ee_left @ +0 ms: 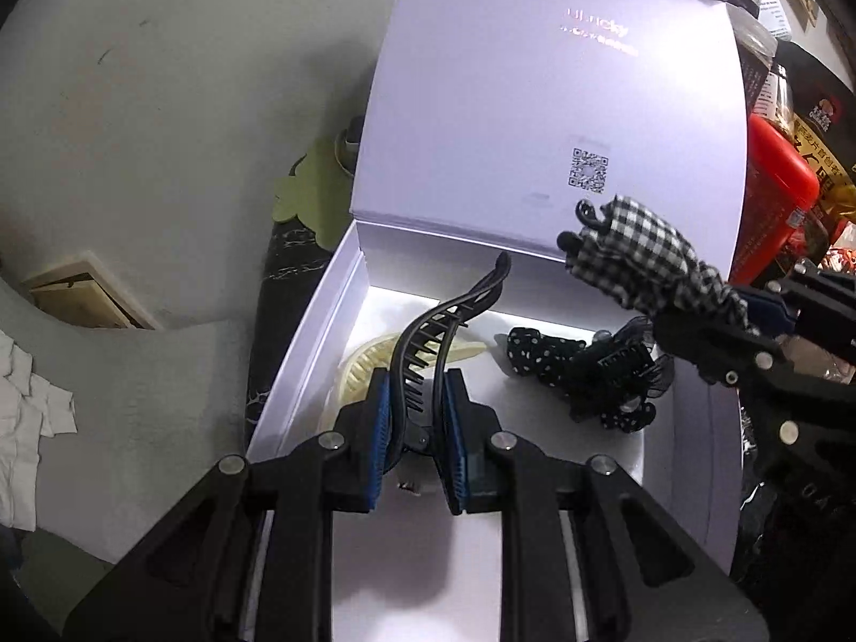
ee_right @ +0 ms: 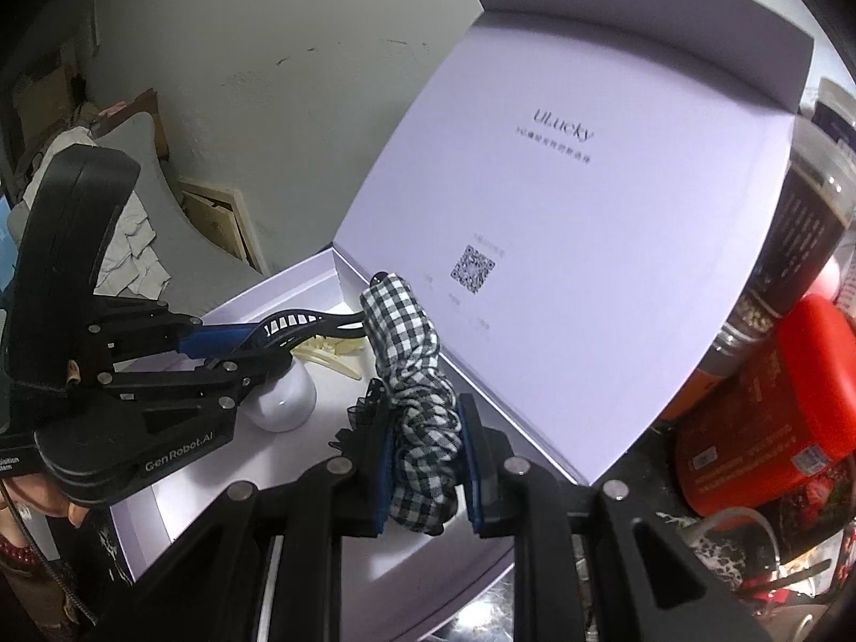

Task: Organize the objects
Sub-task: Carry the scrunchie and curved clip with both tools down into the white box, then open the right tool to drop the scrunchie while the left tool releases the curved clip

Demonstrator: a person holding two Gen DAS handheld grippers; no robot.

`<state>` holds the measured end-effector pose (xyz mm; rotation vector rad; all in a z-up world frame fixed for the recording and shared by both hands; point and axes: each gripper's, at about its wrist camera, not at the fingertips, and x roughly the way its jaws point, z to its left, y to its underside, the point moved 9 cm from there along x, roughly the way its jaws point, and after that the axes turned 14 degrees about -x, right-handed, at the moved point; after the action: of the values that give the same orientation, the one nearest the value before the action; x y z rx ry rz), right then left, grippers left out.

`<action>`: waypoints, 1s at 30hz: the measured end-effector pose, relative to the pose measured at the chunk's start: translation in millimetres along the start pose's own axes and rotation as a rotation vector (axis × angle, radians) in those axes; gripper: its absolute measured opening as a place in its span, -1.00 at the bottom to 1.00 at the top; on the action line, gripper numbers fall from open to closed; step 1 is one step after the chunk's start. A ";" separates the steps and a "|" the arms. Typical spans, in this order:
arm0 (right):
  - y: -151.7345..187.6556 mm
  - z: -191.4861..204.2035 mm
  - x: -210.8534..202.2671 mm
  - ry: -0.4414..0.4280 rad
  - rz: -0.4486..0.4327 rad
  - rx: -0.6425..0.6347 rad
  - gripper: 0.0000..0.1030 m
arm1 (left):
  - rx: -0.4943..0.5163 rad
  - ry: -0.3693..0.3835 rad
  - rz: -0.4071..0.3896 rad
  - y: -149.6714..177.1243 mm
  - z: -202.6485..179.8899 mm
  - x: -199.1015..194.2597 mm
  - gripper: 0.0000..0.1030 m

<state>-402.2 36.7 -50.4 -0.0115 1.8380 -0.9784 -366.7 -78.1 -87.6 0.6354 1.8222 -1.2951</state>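
Your left gripper (ee_left: 412, 422) is clamped on a black banana hair clip (ee_left: 428, 342), blue pads pinching its hinge end so the curved toothed part sticks up and away over the white box (ee_left: 299, 353). Your right gripper (ee_right: 425, 473) is squeezing a black-and-white checked scrunchie clip (ee_right: 412, 374) between its pads, with the fabric bunched up and rising above the fingers; in the left wrist view that same clip hangs over the box's right side, in front of the lid.

So both things you're holding are above the box, not in it. Down on the box floor there's a cream-coloured hair clip (ee_left: 364, 369) near the left wall, partly hidden behind your left fingers, and a black polka-dot hair clip (ee_left: 583, 374) with frilly trim toward the right side. The right wrist view also shows a small white rounded thing (ee_right: 283, 401) in the box, just below the left gripper; can't tell what it is.

The box's lid (ee_right: 562, 246) stands open at the far edge, printed with "uLucky" and a QR code. Just outside the box's right edge sits a red-lidded container (ee_right: 770, 406), with a dark jar (ee_right: 797, 246) behind it.
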 end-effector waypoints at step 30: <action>6.7 5.0 28.6 -0.008 0.033 0.067 -0.18 | -0.016 0.032 -0.013 5.5 -5.2 5.8 -0.41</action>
<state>-409.7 26.1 -77.4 0.0558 1.7917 -1.0154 -367.4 -71.6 -94.5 0.6402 1.8642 -1.2839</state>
